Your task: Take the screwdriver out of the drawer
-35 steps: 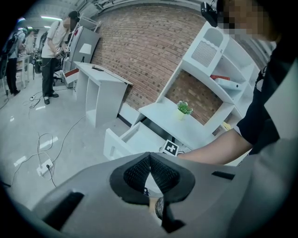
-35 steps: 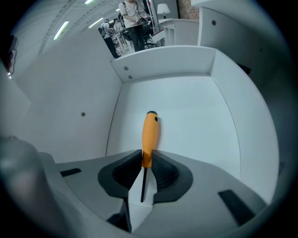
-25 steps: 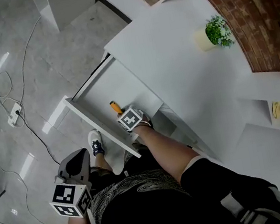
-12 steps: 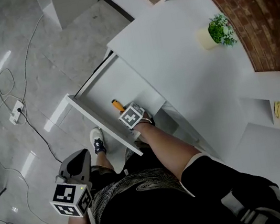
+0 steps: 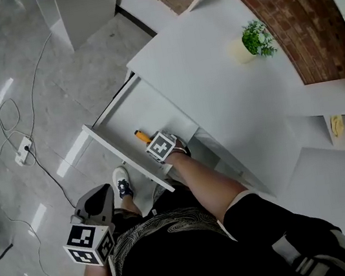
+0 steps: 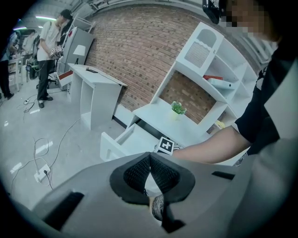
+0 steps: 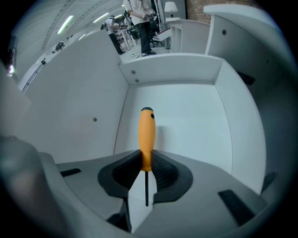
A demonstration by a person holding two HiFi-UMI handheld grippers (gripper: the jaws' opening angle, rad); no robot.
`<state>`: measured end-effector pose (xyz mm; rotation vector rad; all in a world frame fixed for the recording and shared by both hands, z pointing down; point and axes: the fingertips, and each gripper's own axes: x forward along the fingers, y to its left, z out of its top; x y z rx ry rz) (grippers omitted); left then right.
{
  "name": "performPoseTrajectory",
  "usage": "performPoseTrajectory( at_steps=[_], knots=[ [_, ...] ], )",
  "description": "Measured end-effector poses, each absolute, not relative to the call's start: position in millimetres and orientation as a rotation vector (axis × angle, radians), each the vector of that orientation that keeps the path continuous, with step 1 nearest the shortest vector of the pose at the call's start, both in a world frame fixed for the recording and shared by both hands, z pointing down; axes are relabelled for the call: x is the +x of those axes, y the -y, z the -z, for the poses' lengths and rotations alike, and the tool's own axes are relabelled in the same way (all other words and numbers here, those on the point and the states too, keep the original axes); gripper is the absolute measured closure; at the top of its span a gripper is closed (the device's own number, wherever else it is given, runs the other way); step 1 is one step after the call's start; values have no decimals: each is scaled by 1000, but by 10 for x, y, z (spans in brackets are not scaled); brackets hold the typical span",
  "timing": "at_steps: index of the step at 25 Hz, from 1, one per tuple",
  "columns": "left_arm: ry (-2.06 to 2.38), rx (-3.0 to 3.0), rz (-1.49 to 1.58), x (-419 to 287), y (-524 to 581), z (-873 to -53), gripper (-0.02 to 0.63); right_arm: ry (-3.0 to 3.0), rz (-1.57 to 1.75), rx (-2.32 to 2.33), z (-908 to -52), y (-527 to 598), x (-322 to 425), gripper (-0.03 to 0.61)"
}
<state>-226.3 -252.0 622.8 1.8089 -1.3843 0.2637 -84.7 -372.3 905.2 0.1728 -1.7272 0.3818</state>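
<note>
- The right gripper point(image 5: 159, 145) sits inside the open drawer point(image 5: 123, 119) of a white desk point(image 5: 214, 74), the person's arm reaching down to it.
- In the right gripper view its two dark pads are closed on the lower end of the screwdriver point(image 7: 146, 139). The orange handle points away and the thin shaft runs back between the jaws.
- The screwdriver is therefore gripped but still within the drawer walls. Whether it has left the drawer floor cannot be told.
- Compared with half a second and one second ago, the right gripper and the orange handle point(image 5: 141, 136) lie at almost the same spot in the drawer. Only the head camera has drifted, so the potted plant point(image 5: 251, 39) shows slightly further left.
- This suggests the grasp is done and the lift out is only about to start.
- The left gripper point(image 5: 98, 204) hangs low by the person's side, well apart from the drawer, as before. Its pads meet at the tips with nothing held.
</note>
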Motion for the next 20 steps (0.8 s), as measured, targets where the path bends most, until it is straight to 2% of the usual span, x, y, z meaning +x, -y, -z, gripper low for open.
performPoseTrajectory(
  at_steps=[10, 20],
  knots=[
    [1318, 1933, -244, -2226, 2656, -5918, 597, 1933, -432, 311, -8117, 3880, -1083, 506],
    [1313, 2076, -228, -2273, 2689, -5485, 597, 2284, -691, 536, -6829, 3853, -1321, 506]
  ],
)
